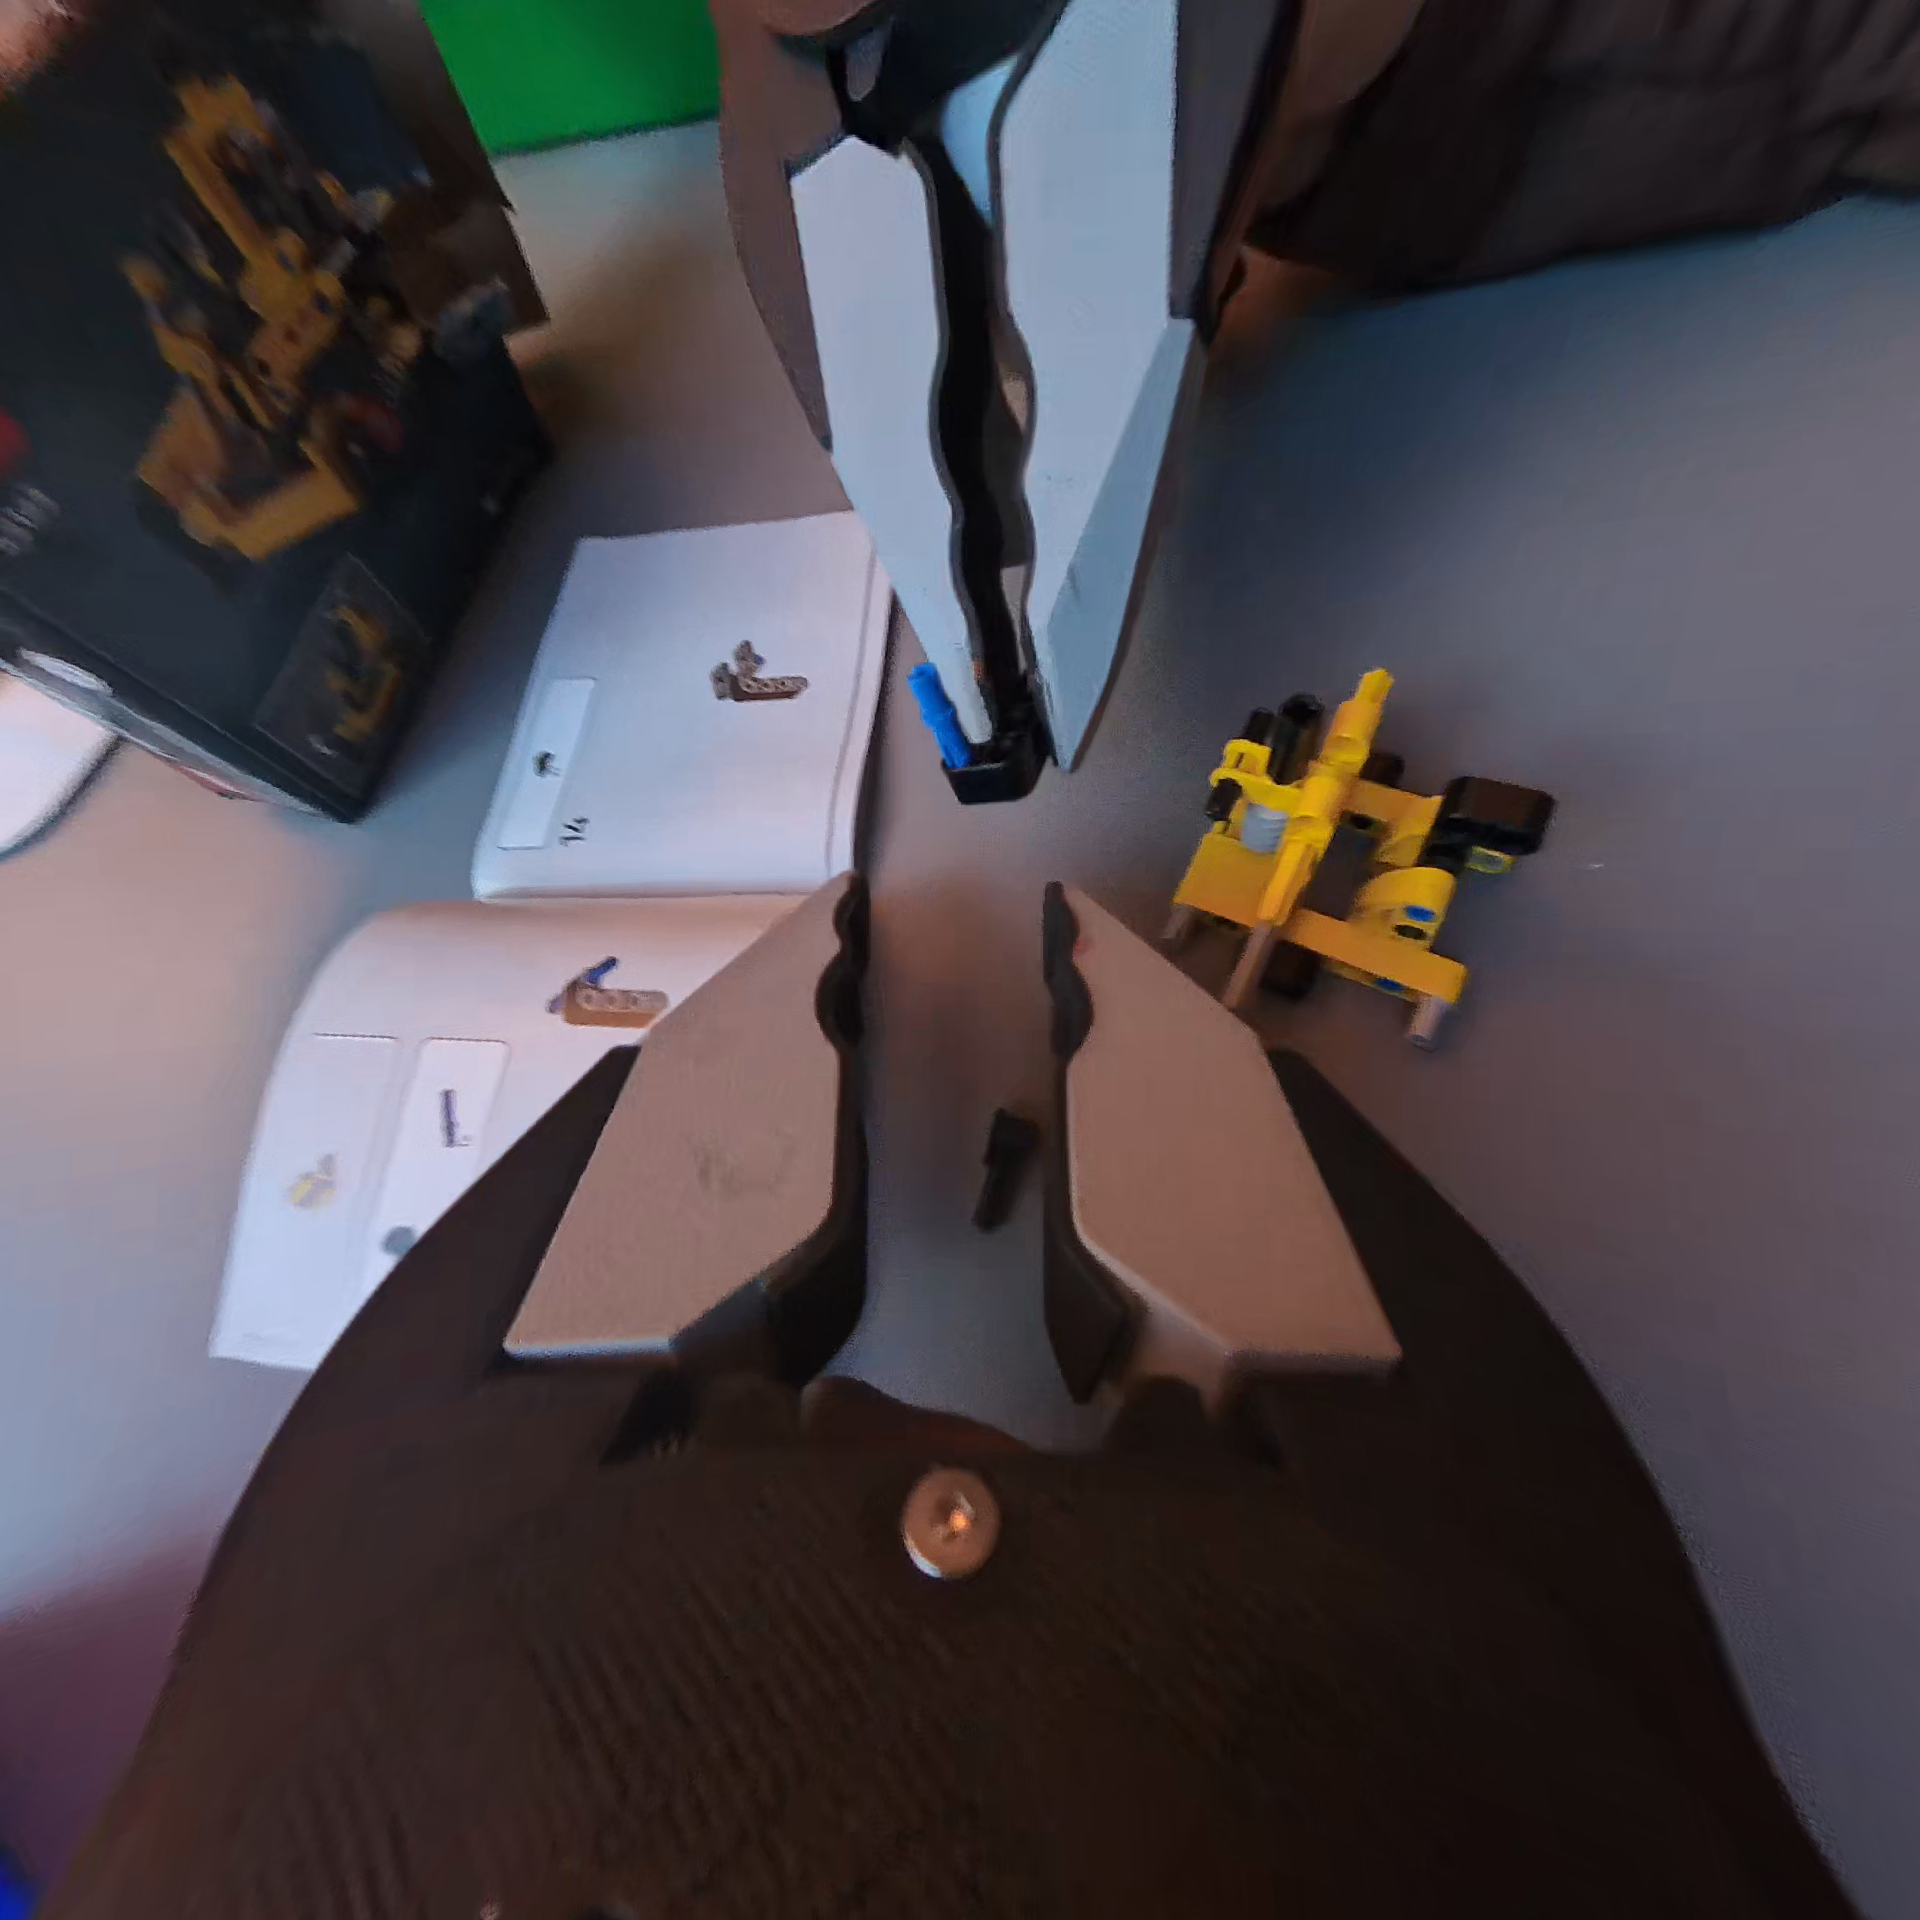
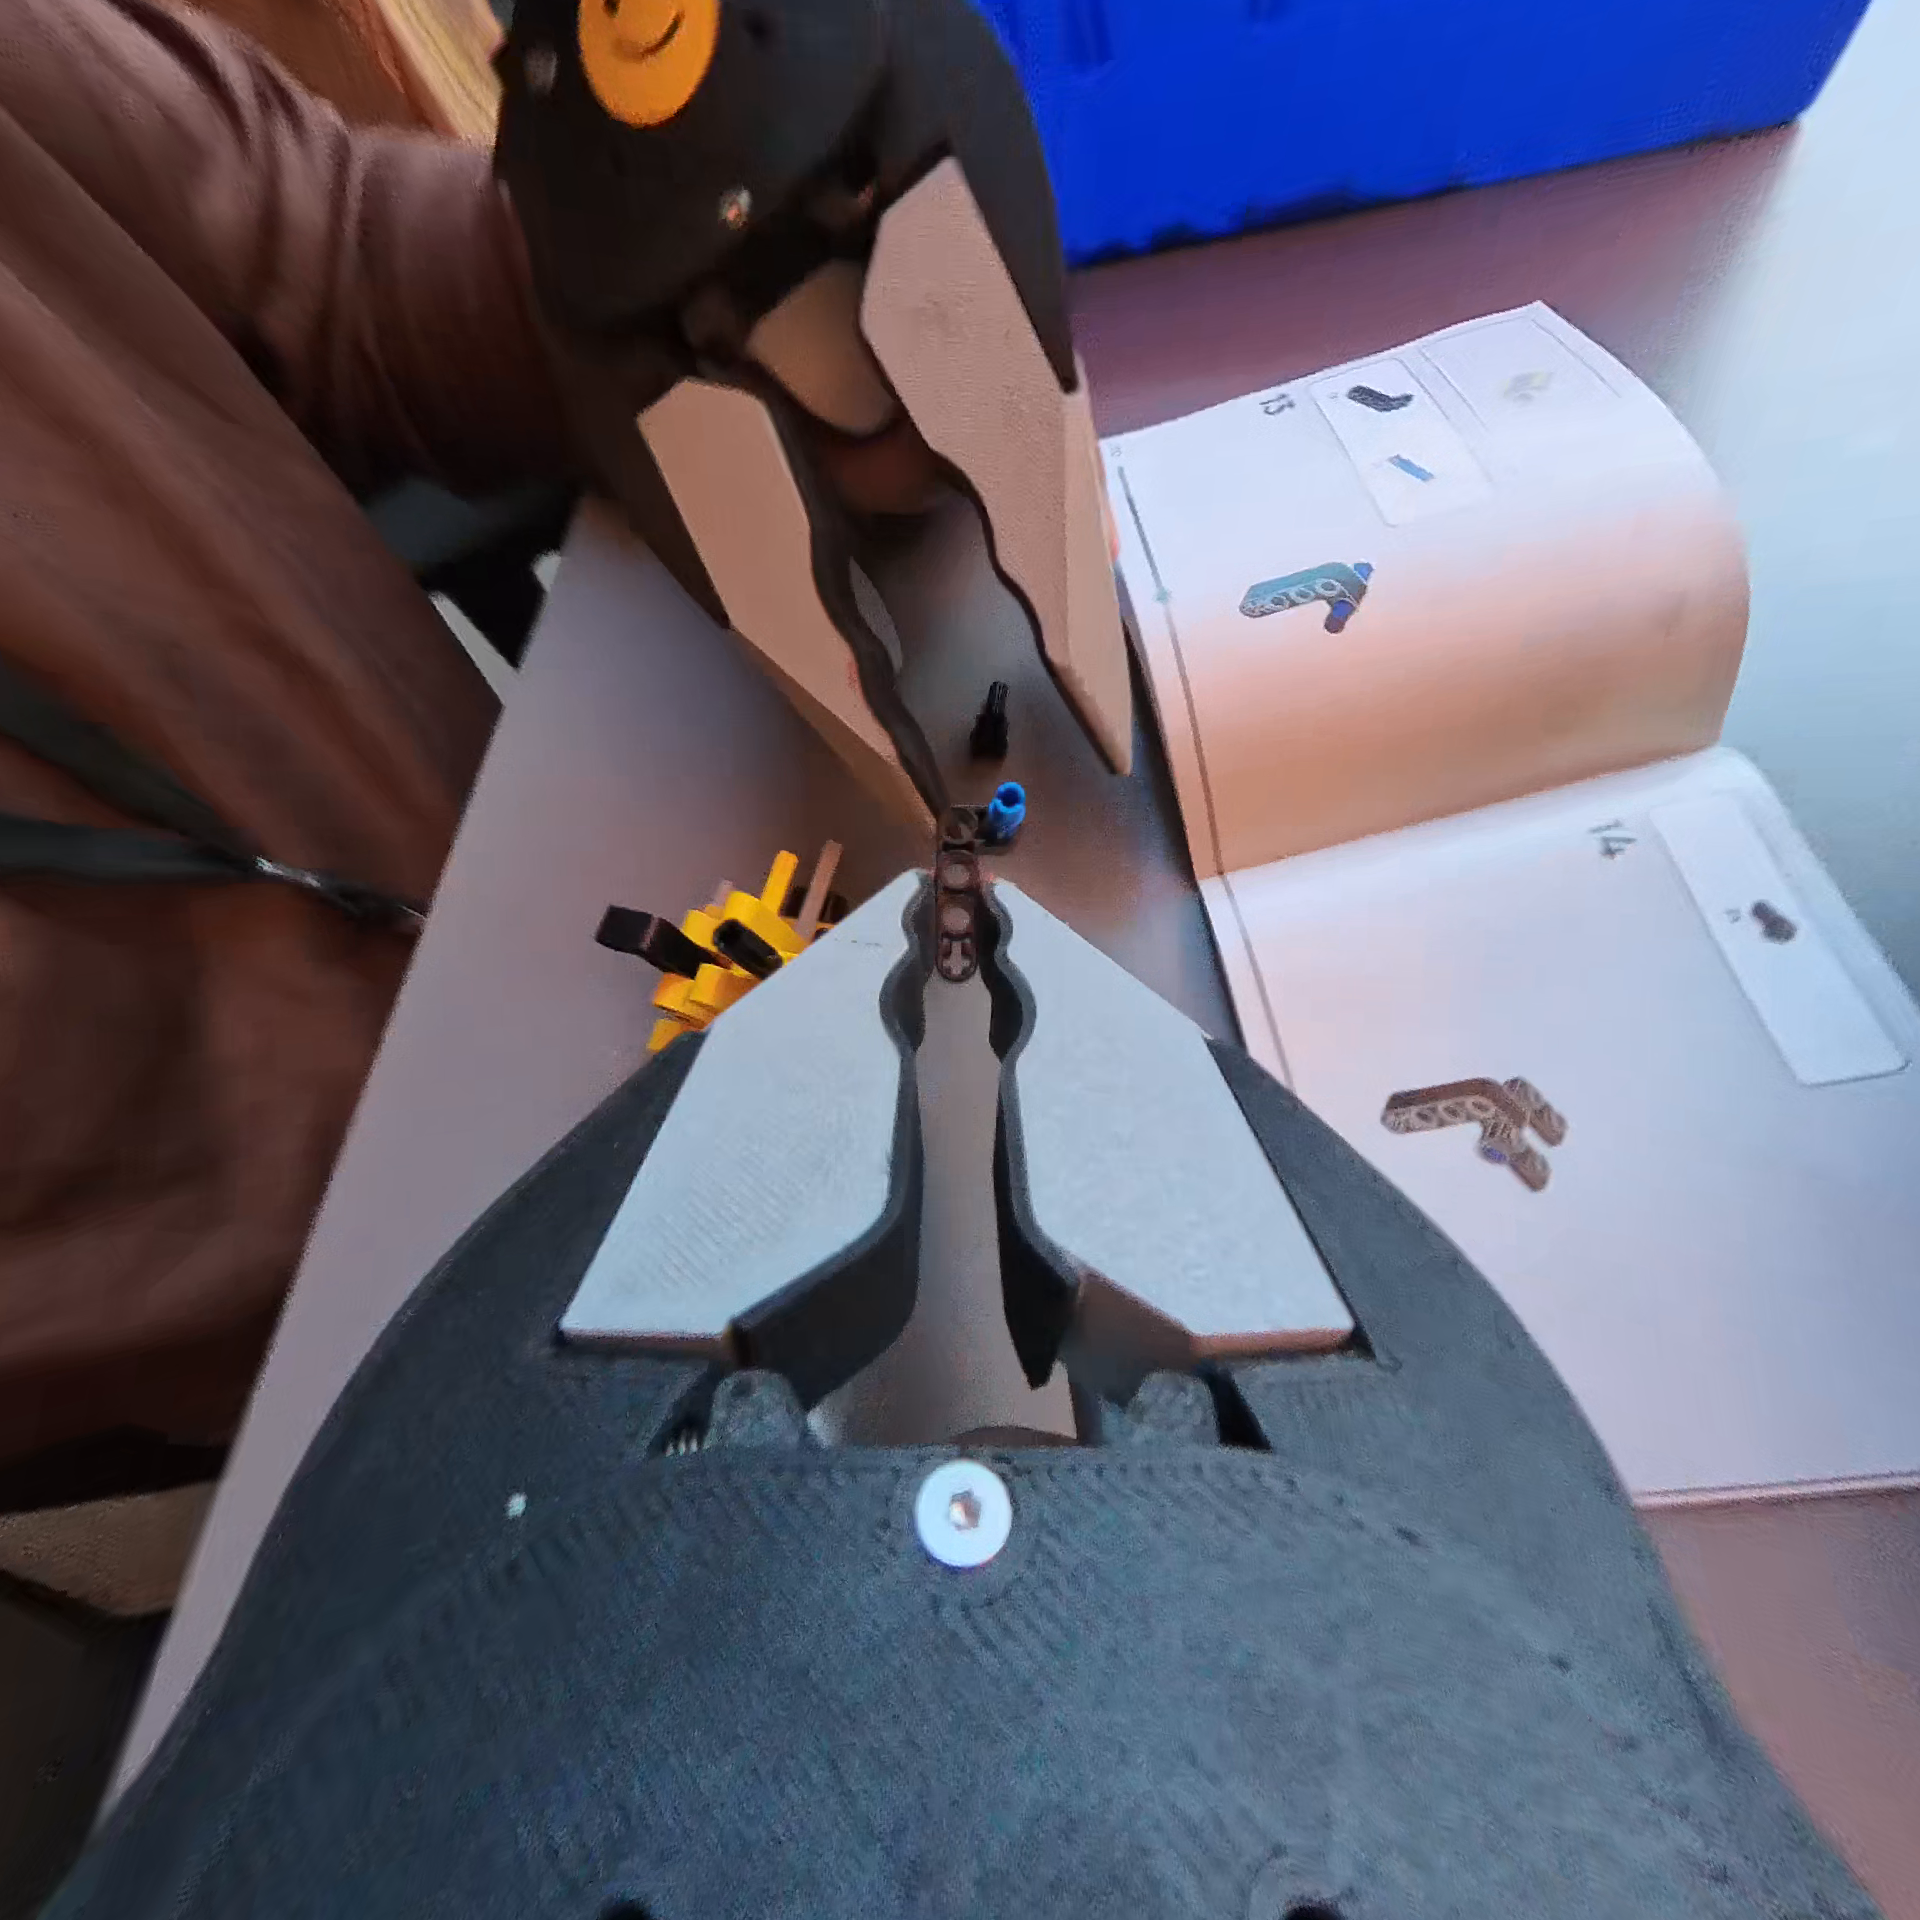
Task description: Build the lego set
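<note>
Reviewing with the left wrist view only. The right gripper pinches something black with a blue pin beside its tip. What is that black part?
Observer: A black beam with a row of round holes, clamped lengthwise in the right gripper. The blue pin sits at its far end.
Operator: What lies beyond the booklet on that side?
Observer: A blue container stands past the open booklet.
Operator: Anything on top of the left gripper?
Observer: The left gripper has an orange round disc on its black body; its jaws are apart.
</note>
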Demonstrator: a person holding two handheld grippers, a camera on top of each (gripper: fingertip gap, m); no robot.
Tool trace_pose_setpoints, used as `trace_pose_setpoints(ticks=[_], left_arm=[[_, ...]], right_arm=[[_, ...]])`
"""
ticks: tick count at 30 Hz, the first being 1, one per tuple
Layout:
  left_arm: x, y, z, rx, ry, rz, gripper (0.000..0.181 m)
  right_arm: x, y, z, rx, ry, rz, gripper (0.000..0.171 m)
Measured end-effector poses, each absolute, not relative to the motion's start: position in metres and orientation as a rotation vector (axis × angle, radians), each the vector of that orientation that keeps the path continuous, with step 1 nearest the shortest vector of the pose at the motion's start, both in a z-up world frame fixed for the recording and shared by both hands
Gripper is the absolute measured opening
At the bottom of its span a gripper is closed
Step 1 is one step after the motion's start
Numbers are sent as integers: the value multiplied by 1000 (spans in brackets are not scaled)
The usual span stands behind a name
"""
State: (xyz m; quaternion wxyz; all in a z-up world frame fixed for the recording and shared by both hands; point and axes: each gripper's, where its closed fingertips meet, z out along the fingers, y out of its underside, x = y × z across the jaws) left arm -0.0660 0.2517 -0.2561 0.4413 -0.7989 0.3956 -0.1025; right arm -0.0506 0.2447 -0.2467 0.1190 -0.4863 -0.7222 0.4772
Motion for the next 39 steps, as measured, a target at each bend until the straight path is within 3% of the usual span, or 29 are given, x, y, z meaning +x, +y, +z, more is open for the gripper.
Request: trace_pose_setpoints(ticks=[1, 12, 20, 23, 29, 39], left_arm=[[-66, 254, -253, -1956, 989, -208, 33], [-47, 251, -233, -1563, 1200, 146, 41], [-38, 239, -239, -1502, 1292, 100, 24], [-42, 243, -238, -1535, 1254, 119, 50], [-32, 233, -233, -1449, 1310, 92, 25], [-31, 229, -233, -1495, 1309, 15, 22]], right_arm=[[-49, 246, -245, -1460, -2093, 1451, 4], [-37, 229, -243, -1633, -2137, 1745, 4], [-33, 217, -243, -1611, -2206, 1791, 4], [-31, 214, -245, -1620, -2229, 1805, 4], [-31, 215, -242, -1623, -2217, 1839, 3], [-30, 212, -241, -1567, -2251, 1818, 4]])
